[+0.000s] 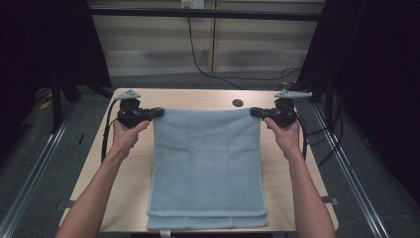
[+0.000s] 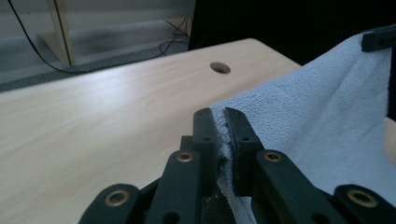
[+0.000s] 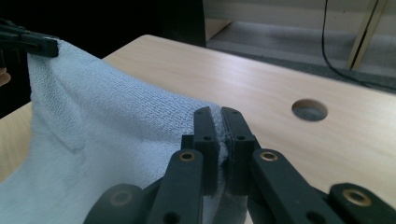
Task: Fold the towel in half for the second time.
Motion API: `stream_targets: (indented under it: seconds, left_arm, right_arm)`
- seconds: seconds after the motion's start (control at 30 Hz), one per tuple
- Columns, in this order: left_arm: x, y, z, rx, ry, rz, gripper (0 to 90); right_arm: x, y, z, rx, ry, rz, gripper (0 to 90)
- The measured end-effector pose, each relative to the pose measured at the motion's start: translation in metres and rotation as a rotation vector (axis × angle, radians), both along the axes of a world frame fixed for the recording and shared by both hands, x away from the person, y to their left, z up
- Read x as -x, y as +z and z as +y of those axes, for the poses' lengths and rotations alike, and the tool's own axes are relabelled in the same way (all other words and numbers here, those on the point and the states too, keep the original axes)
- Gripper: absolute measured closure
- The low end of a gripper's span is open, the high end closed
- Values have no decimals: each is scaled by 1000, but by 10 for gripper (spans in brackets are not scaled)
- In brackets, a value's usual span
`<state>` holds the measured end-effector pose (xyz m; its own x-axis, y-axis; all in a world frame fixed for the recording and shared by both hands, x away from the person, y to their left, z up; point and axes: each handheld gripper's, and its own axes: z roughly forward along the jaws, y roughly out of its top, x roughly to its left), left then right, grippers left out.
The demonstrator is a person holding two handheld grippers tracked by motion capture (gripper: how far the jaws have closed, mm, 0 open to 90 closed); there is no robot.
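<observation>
While my left fingers [image 2: 218,122] and right fingers [image 3: 218,120] pinch the towel [image 1: 205,163] corners, uneven lifting could slip one free.

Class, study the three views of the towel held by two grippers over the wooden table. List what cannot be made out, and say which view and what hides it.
- Near hem of the light blue terry towel: in the high view the bottom frame edge cuts it off.
- Pinched corner in the left gripper: its black jaws cover it in the left gripper view.
- Pinched corner in the right gripper: covered likewise in the right gripper view.
- Pale wooden table beneath the cloth: hidden by the towel.
</observation>
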<state>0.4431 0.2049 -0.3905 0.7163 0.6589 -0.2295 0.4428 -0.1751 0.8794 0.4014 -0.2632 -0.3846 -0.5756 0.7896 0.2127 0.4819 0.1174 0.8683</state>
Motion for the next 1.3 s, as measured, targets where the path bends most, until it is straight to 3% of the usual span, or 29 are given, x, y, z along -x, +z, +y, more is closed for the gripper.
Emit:
stream_targets:
  seconds: [0.17,0.23,0.33,0.37,0.4,0.43,0.5,0.53,0.57,0.63,0.67,0.73,0.8,0.83,0.87,0.93,0.97,1.0,1.03,1.1,1.13,1.2,1.3]
  left_arm:
    - [0,15,-1,22,7,-40,840]
    - [15,15,1,22,-20,-62,840]
    - [41,4,4,19,-46,-76,840]
    - [41,4,4,19,-46,-76,839]
    - [51,-1,6,14,-60,-71,839]
    - [71,-12,10,26,-89,-63,839]
    - [93,-25,14,16,-108,-59,836]
    - [93,-25,14,16,-108,-59,836]
    - [102,-32,16,11,-116,-45,834]
    - [118,-43,19,12,-142,-20,831]
    - [132,-53,20,-25,-175,0,821]
    - [138,-58,21,-32,-191,14,813]
    - [151,-64,23,-31,-230,40,741]
    - [155,-63,24,-27,-239,32,718]
    - [157,-61,26,-15,-235,28,675]
    - [158,-55,34,49,-204,9,571]
    - [158,-55,34,49,-204,9,552]
    - [157,-53,38,55,-174,6,552]
    - [150,-53,48,66,-104,6,493]
    - [148,-54,52,62,-81,11,443]
    - [142,-59,61,33,-21,13,412]
    - [137,-65,69,-1,34,26,373]
    - [134,-71,74,3,60,51,322]
  right_arm:
    - [-1,20,0,-1,-11,-48,857]
    - [7,20,1,-9,2,-58,858]
    - [28,11,4,16,41,-67,858]
    - [28,11,4,16,41,-67,858]
    - [47,3,4,20,72,-67,858]
    - [57,-2,3,14,81,-65,858]
    - [77,-13,1,2,107,-58,856]
    - [77,-13,1,2,107,-58,856]
    - [98,-24,0,12,133,-44,854]
    - [107,-32,-1,9,147,-30,852]
    - [124,-46,2,44,175,3,841]
    - [132,-53,2,49,186,17,828]
    - [149,-65,2,31,208,42,737]
    - [154,-66,1,21,209,42,704]
    - [158,-65,0,7,201,34,677]
    - [162,-60,-6,-30,171,2,618]
    - [164,-58,-10,-41,143,-19,592]
    - [164,-58,-10,-41,143,-19,592]
    - [165,-57,-17,-61,100,-35,574]
    - [165,-59,-21,-40,42,-39,531]
    - [166,-62,-24,-38,22,-37,524]
    - [167,-65,-29,-25,-33,-35,489]
    - [168,-69,-37,-16,-75,-34,450]
